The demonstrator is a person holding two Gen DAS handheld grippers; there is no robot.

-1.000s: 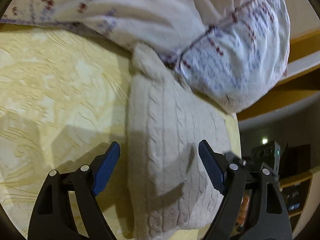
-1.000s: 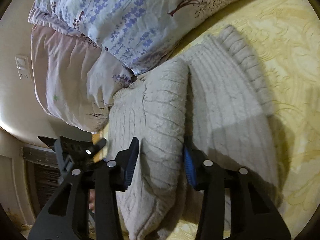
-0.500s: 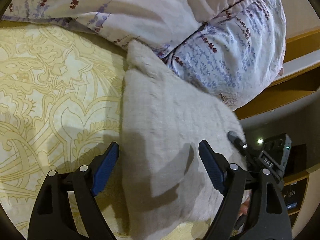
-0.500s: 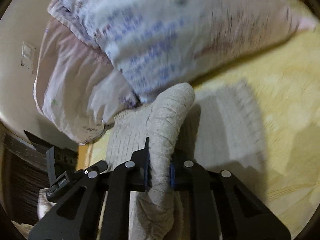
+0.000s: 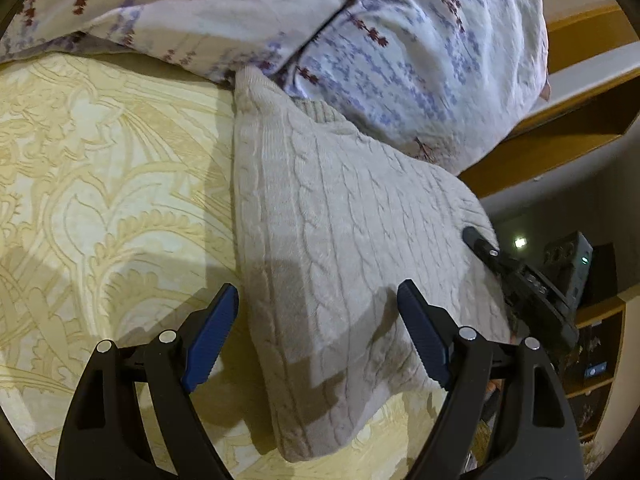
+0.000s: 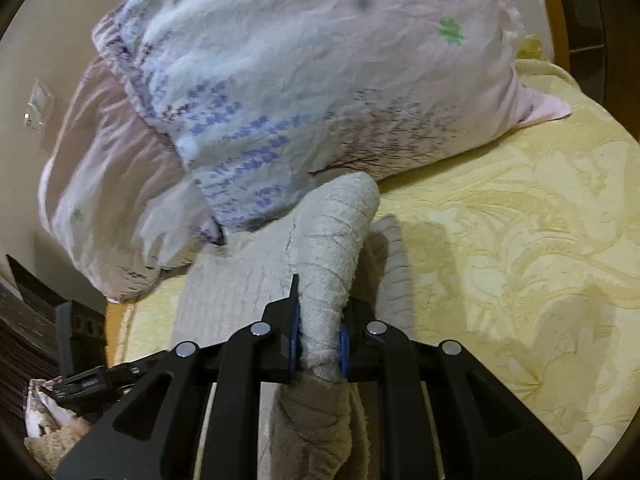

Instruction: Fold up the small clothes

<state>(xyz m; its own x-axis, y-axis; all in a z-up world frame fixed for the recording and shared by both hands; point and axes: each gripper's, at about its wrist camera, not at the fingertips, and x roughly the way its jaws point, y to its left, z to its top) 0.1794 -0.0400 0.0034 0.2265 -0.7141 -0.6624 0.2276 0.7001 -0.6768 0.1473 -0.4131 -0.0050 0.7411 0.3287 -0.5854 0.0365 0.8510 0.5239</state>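
Observation:
A cream cable-knit sweater (image 5: 340, 248) lies on the yellow patterned bedspread (image 5: 100, 184), its far end touching the pillows. My left gripper (image 5: 320, 336) is open and hovers over the sweater's near edge, empty. My right gripper (image 6: 318, 340) is shut on a raised fold of the sweater (image 6: 332, 256) and lifts it off the bed; the sweater's other layer lies flat to the left. The right gripper's black body also shows in the left wrist view (image 5: 520, 280) at the sweater's right edge.
Floral pillows (image 5: 400, 40) are stacked at the head of the bed, also in the right wrist view (image 6: 300, 80). A wooden bed frame (image 5: 560, 140) and dark shelves (image 5: 592, 360) stand to the right. Bedspread (image 6: 520, 260) extends right of the sweater.
My right gripper closed on a fold of the sweater and lifted it upward. My left gripper stayed open over the sweater, shifting only slightly.

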